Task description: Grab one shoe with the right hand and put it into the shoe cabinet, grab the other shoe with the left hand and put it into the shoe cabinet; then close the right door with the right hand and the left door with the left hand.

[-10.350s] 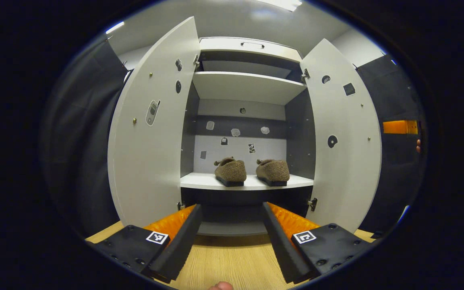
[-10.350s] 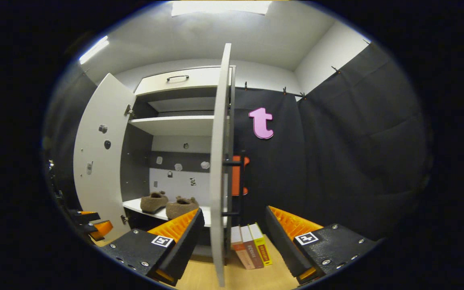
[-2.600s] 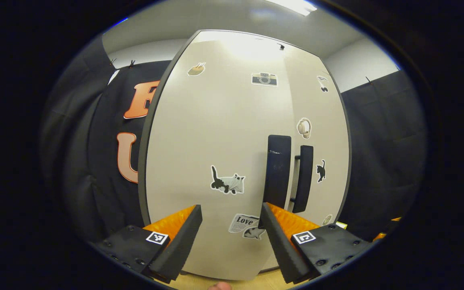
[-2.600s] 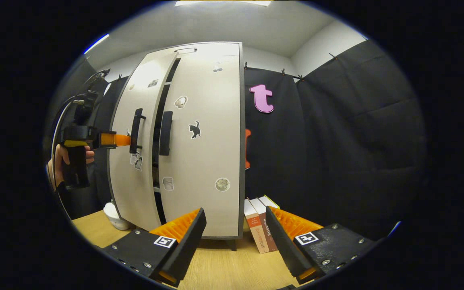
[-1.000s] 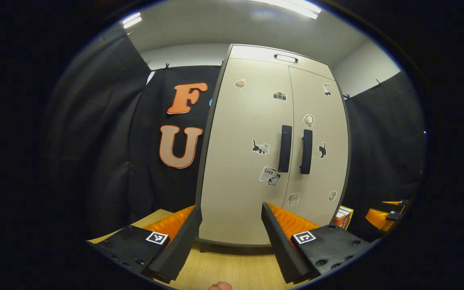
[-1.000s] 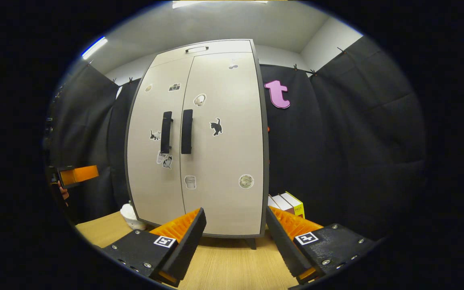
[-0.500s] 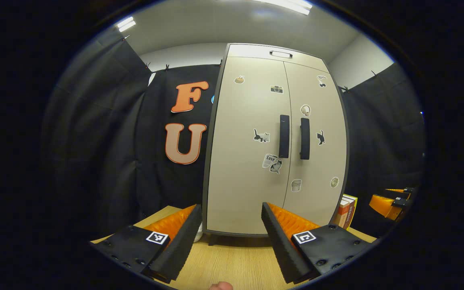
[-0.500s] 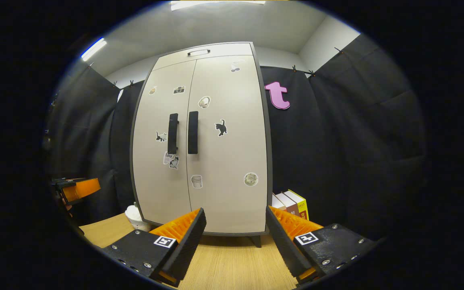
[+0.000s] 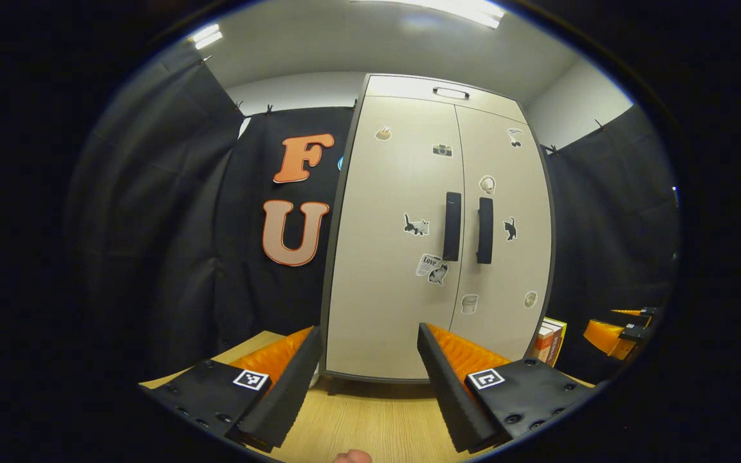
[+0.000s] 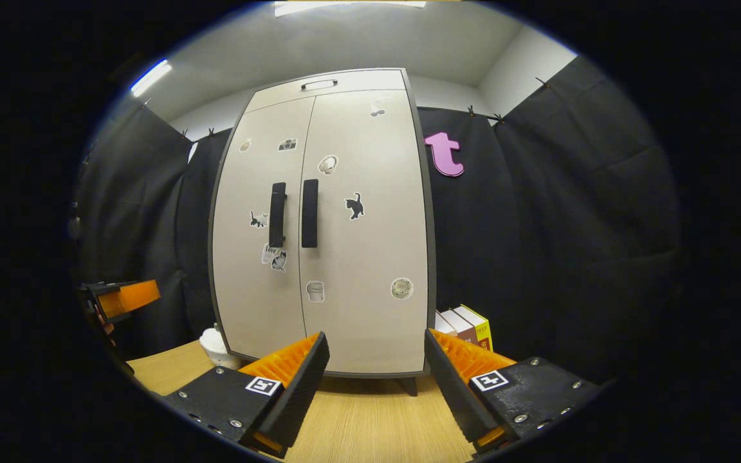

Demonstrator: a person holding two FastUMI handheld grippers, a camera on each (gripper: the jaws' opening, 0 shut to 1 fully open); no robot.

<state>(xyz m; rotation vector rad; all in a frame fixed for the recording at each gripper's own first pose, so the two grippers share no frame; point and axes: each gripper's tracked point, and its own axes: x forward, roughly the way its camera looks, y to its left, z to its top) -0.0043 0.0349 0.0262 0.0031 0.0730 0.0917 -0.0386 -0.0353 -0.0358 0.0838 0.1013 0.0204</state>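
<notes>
Both doors of the shoe cabinet (image 9: 438, 244) look flush and shut, so your task seems finished; the shoes are presumably inside, hidden. Your left tongs (image 9: 369, 370) and right tongs (image 10: 375, 376) hang released, holding nothing, above the surface (image 10: 364, 424). Just withdraw.

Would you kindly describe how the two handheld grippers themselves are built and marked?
Each gripper, left gripper and right gripper, has two wedge-shaped fingers with ribbed inner faces. The fingers sit on flat black screw-studded plates, each plate bearing a small square black-and-white tag.
</notes>
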